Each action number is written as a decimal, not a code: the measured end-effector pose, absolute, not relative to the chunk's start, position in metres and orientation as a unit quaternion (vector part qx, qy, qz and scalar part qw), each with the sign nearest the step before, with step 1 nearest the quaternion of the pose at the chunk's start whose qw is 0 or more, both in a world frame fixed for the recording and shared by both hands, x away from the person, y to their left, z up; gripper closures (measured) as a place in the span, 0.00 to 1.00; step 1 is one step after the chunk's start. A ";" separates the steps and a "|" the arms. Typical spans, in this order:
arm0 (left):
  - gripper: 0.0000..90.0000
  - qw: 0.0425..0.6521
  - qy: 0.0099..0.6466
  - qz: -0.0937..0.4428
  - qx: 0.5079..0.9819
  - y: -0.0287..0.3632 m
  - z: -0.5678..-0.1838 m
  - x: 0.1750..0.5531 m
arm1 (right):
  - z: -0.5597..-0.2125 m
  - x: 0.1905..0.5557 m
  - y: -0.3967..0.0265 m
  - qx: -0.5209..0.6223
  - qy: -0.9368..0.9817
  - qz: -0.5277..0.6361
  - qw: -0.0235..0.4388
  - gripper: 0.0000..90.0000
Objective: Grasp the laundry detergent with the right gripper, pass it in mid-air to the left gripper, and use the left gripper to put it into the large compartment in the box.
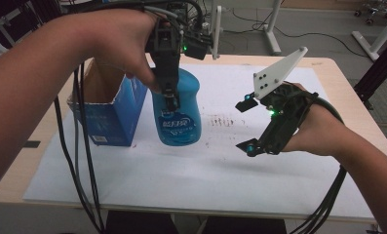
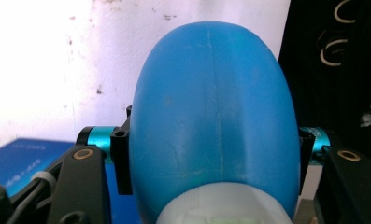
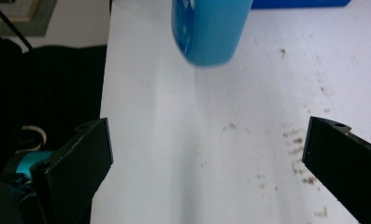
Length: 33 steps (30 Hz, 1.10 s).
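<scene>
Slippage is the main risk: left gripper (image 1: 170,100) clamps the blue bottle (image 1: 177,114) by its smooth rounded sides above the white mat (image 1: 181,170), just beside the open blue box (image 1: 108,109). Right gripper (image 1: 246,124) gapes empty, so nothing would catch a drop.

Smooth matt blue plastic bottle (image 1: 177,109)

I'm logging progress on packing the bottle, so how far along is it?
Done: the left gripper is clamped on the blue bottle, and the right gripper stands open, empty, off to the side. In hand: the bottle beside the open blue box. Left, probably: moving it over the box and lowering it in.
</scene>
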State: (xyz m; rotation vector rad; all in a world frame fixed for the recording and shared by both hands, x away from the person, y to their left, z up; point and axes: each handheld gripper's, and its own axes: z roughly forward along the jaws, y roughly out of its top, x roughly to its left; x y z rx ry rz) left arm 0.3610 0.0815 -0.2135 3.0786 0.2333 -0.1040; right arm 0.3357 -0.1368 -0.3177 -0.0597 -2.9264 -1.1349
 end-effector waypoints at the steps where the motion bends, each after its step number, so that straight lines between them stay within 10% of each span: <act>1: 0.43 0.025 0.082 -0.034 0.996 0.083 -0.211 0.362 | -0.316 0.336 -0.138 -0.017 -0.935 -0.354 0.001 0.01; 33: 0.43 0.054 0.510 -0.017 0.858 0.195 -0.113 0.404 | -0.284 0.343 -0.149 0.019 -0.982 -0.187 -0.018 0.01</act>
